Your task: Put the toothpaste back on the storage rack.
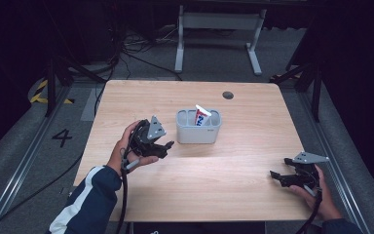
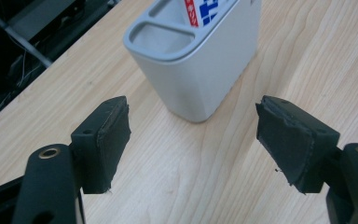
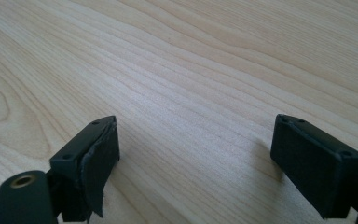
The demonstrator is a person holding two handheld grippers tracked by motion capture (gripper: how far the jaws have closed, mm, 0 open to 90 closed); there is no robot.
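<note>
High view: a light wooden desk [image 1: 195,185] with rounded corners stands on a grey floor. Near its middle sits a pale grey plastic holder with rounded corners and separate compartments [image 1: 198,130]. A white toothpaste tube with red and blue print [image 1: 201,116] stands tilted in one of the middle compartments, its upper end poking above the rim. A person's left hand, in a dark blue sleeve with a white stripe, holds the left hand-held gripper [image 1: 164,147] just beside the holder's left side, jaws apart and pointing toward it, not touching it. The right hand-held gripper [image 1: 277,177] rests low over the desk near the right front corner, well apart from the holder, its jaws also spread. A small dark round hole [image 1: 228,95] marks the desk's far side.

Left gripper view: two black padded jaws stand wide open with nothing between them. Just ahead stands the grey holder [image 2: 205,70] on the wood; one empty rounded compartment faces the camera, and the tube's red and blue print [image 2: 200,10] shows at the top edge.

Right gripper view: the two black jaws are wide apart and grip nothing, with bare wood grain of the desk [image 3: 191,84] between and beyond them.
</note>
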